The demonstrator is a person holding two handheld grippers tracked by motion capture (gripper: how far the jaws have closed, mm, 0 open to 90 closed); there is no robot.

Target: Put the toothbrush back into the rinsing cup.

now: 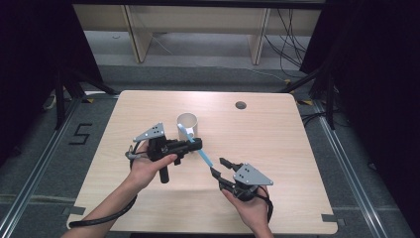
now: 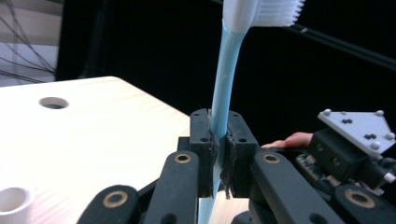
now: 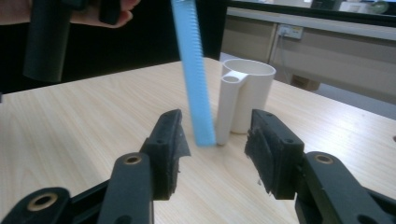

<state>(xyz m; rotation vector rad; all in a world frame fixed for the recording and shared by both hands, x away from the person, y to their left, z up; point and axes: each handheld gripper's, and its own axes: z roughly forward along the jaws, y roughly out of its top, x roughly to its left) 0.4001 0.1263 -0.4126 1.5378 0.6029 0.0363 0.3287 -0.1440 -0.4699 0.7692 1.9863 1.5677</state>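
One blue toothbrush (image 1: pixel 198 147). One white cup (image 1: pixel 187 125). Two handheld grippers: left gripper (image 1: pixel 194 145), right gripper (image 1: pixel 219 166). One wooden table (image 1: pixel 277 148), one round hole (image 1: pixel 240 105).

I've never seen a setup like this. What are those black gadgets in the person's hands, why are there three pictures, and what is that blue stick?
A person holds a hand-operated clamp in each hand. One camera looks down on the wooden table; each other camera rides on one clamp, looking along its jaws. The blue stick is a toothbrush with white bristles. The left gripper is clamped shut on its handle. The right gripper stands open, with the handle's free end hanging just beyond its jaws, untouched. On the table stands a white cup with a small side tube, probably a toothbrush holder.
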